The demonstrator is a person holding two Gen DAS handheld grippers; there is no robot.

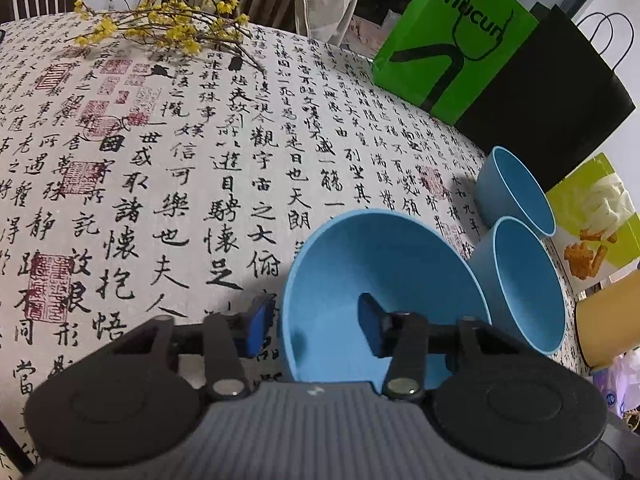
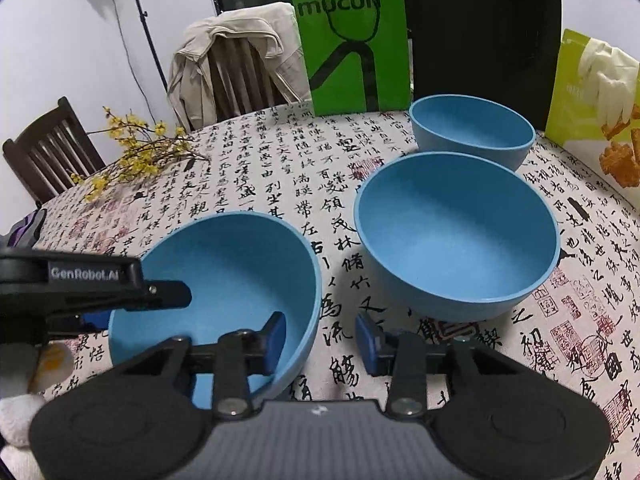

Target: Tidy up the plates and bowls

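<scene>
A: So where did things stand w/ the bowls?

B: Barely started, I'd say. Three blue bowls sat apart on the calligraphy tablecloth [image 2: 280, 184], none nested. The nearest bowl [image 2: 240, 280] was by the near edge, the big bowl [image 2: 456, 232] just beside it toward the middle, the small bowl [image 2: 472, 132] behind that, near the far edge. No plates in view.

A: And the tongs?

B: Left gripper [image 1: 316, 326] was spread wide, straddling the nearest bowl's rim, one pad inside, one outside; not clamped. Right gripper [image 2: 320, 338] was also spread, one pad inside that bowl's other side, one outside over the cloth. Holding nothing.

A: So what was left?

B: Prob. everything: grip, lift, stack all three.

A: Anything in the way?

B: Both tongs crowded one bowl, so they could've bumped. Otherwise a green mucun bag [image 2: 352, 40], a black bag [image 2: 480, 28] and a snack packet [image 2: 596, 96] stood along the far edge behind the small bowl, yellow flower sprigs [image 2: 136, 148] lay toward the left edge, well apart.
</scene>
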